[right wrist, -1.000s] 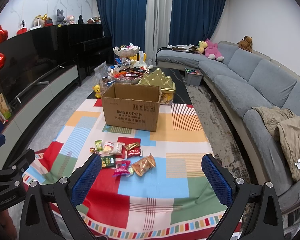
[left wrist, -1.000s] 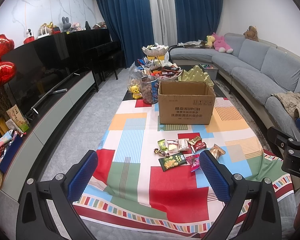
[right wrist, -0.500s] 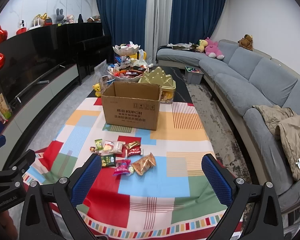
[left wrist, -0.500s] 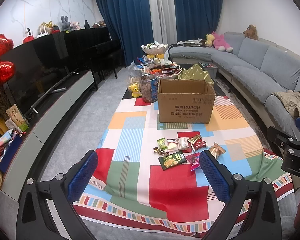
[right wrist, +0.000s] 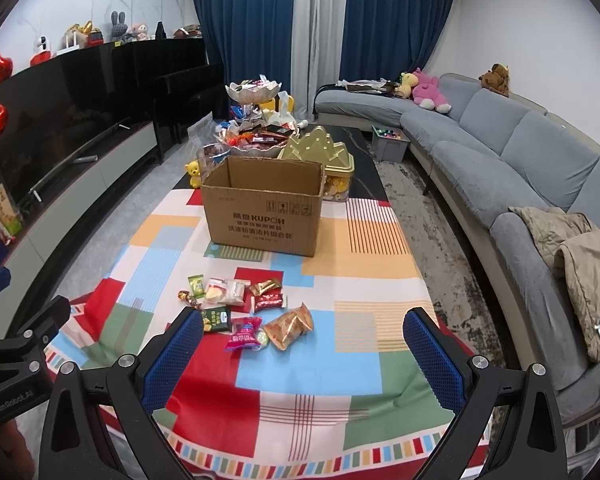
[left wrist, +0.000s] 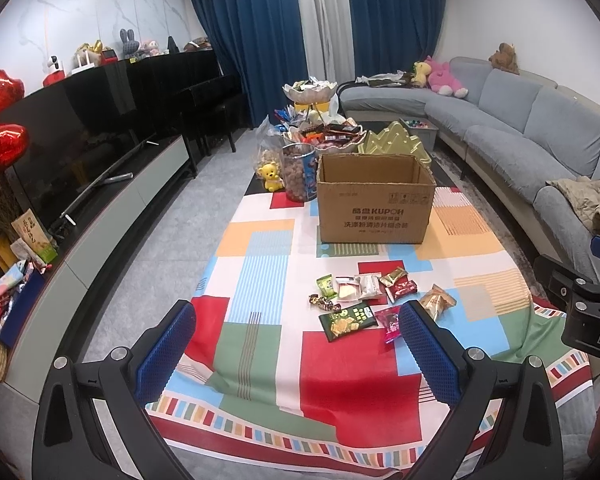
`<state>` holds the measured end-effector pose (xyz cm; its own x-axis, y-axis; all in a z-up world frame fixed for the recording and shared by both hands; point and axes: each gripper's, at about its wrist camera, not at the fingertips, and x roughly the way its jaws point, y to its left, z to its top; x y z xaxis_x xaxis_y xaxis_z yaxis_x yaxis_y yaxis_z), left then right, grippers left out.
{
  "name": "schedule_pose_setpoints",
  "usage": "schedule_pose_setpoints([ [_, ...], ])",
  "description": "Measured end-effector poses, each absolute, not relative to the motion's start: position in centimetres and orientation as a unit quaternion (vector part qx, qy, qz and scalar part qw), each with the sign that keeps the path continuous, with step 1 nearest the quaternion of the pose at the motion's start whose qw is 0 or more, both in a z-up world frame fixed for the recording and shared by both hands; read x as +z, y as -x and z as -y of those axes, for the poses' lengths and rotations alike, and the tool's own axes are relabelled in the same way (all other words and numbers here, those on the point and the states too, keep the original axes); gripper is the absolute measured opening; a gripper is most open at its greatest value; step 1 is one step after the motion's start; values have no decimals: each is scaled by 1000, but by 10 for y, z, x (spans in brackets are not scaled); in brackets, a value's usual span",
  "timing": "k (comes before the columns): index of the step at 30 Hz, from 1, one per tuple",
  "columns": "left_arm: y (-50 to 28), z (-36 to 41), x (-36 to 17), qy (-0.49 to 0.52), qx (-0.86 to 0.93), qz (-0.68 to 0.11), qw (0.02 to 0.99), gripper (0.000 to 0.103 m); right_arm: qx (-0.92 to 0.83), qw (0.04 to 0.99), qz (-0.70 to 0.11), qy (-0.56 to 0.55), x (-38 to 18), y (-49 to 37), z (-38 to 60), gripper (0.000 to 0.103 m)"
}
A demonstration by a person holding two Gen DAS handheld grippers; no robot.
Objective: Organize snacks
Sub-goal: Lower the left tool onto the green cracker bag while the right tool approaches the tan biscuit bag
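Several small snack packets lie loose on the colourful tablecloth point(left wrist: 260, 344): a dark green cracker pack point(left wrist: 347, 320), a pink packet point(left wrist: 392, 323), a tan bag point(left wrist: 437, 304) and red wrappers point(left wrist: 400, 289). Behind them stands an open cardboard box point(left wrist: 375, 204) point(right wrist: 262, 210). In the right wrist view the pink packet point(right wrist: 244, 334) and tan bag point(right wrist: 290, 326) lie nearest. My left gripper point(left wrist: 296, 348) is open above the table's near edge, nothing between its fingers. My right gripper point(right wrist: 304, 354) is open too, short of the snacks.
Behind the box are a gold tin point(right wrist: 320, 152), a tiered snack dish point(left wrist: 310, 92), a nut jar point(left wrist: 298, 172) and a yellow bear point(left wrist: 271, 176). A grey sofa point(right wrist: 520, 168) runs along the right, a TV console point(left wrist: 80, 208) along the left.
Both grippers have drifted slightly back and up from the table; the box and snacks look a little farther away. Nothing was taken hold of.
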<state>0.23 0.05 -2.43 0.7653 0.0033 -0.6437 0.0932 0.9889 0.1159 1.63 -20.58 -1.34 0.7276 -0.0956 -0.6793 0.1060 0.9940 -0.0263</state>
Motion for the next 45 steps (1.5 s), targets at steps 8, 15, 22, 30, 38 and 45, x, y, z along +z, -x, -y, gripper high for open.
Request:
schedule_pose_setpoints([
  [8, -19, 2, -26, -76, -24, -359, 930, 103, -52, 923, -382, -8, -12, -28, 210, 101],
  [15, -39, 6, -26, -81, -28, -377, 922, 103, -52, 916, -397, -5, -16, -43, 210, 101],
  [22, -58, 9, -36, -88, -32, -396, 914, 103, -52, 906, -421, -6, -26, -64, 213, 101],
  [30, -80, 13, -48, -92, -39, -418, 903, 103, -56, 896, -440, -5, -38, -85, 218, 101],
  [38, -98, 16, -62, -96, -47, -437, 893, 103, -52, 889, -455, -7, -51, -103, 220, 101],
  [45, -110, 20, -76, -107, -57, -451, 884, 103, -42, 881, -470, -5, -65, -115, 217, 101],
])
